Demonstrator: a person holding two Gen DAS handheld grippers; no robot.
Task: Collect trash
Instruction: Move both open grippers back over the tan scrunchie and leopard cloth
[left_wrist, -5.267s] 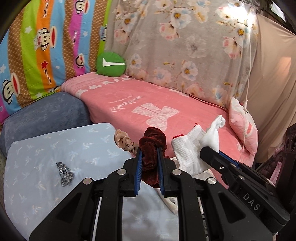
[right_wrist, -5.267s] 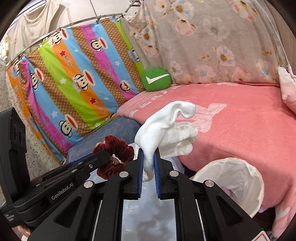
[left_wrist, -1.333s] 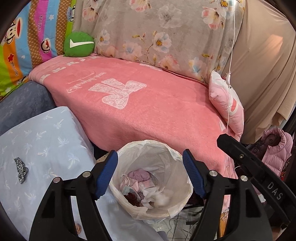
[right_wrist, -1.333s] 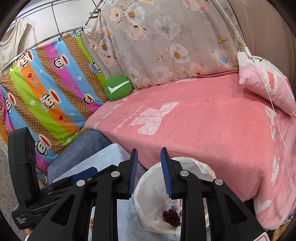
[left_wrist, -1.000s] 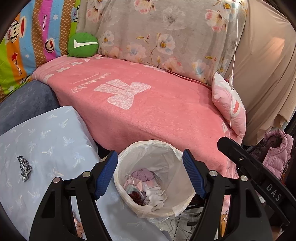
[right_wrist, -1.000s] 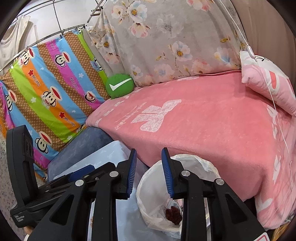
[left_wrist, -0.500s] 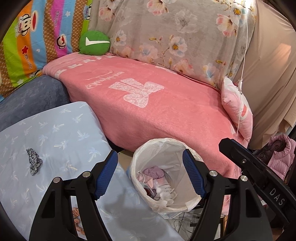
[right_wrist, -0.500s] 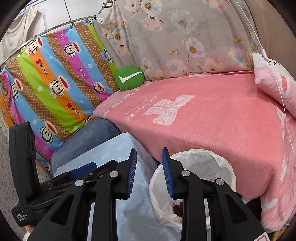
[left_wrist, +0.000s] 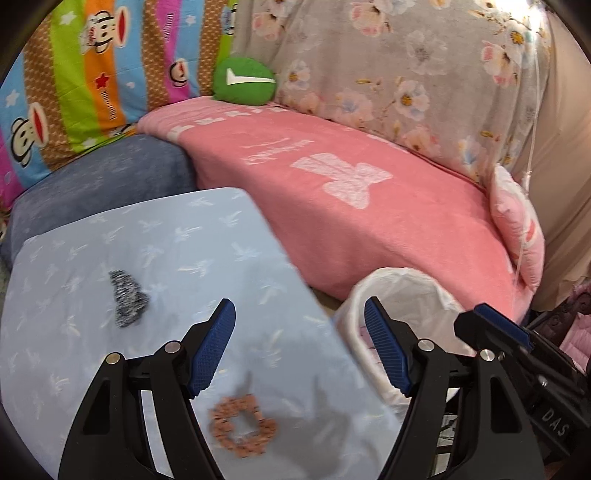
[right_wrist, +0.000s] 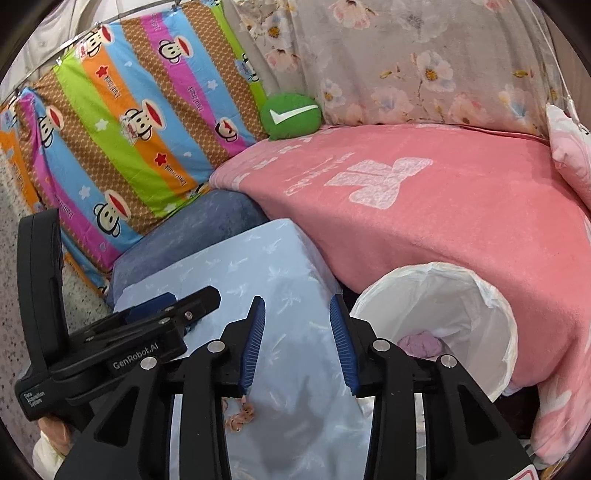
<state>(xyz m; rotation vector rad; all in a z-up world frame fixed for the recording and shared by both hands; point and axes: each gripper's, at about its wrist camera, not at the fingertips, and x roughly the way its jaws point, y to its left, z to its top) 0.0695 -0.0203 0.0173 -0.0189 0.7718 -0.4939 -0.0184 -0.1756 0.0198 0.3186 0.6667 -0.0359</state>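
Observation:
A pinkish patterned scrunchie (left_wrist: 242, 424) lies on the light blue cloth-covered table (left_wrist: 177, 243), just below my left gripper (left_wrist: 299, 314), which hangs open and empty above it. Farther left on that cloth sits a grey speckled scrap (left_wrist: 127, 297). The white-lined trash bin (left_wrist: 402, 295) stands to the right of the table. In the right wrist view my right gripper (right_wrist: 297, 308) is open over the table (right_wrist: 258, 266), its jaws opening with nothing between them; the scrunchie (right_wrist: 242, 413) peeks out below its left finger, and the bin (right_wrist: 458, 295) holds pink fabric.
A pink blanket covers the bed (left_wrist: 369, 206) behind the table and bin, with a pink pillow (left_wrist: 517, 229) at its right end and a green round cushion (left_wrist: 243, 79) at the back. A blue-grey cushion (left_wrist: 96, 181) lies left of the bed. A thin cord (left_wrist: 532, 110) hangs at right.
Both grippers swung left from over the bin to over the blue table. The scrunchie and grey scrap came closer into view. The right gripper's jaws widened.

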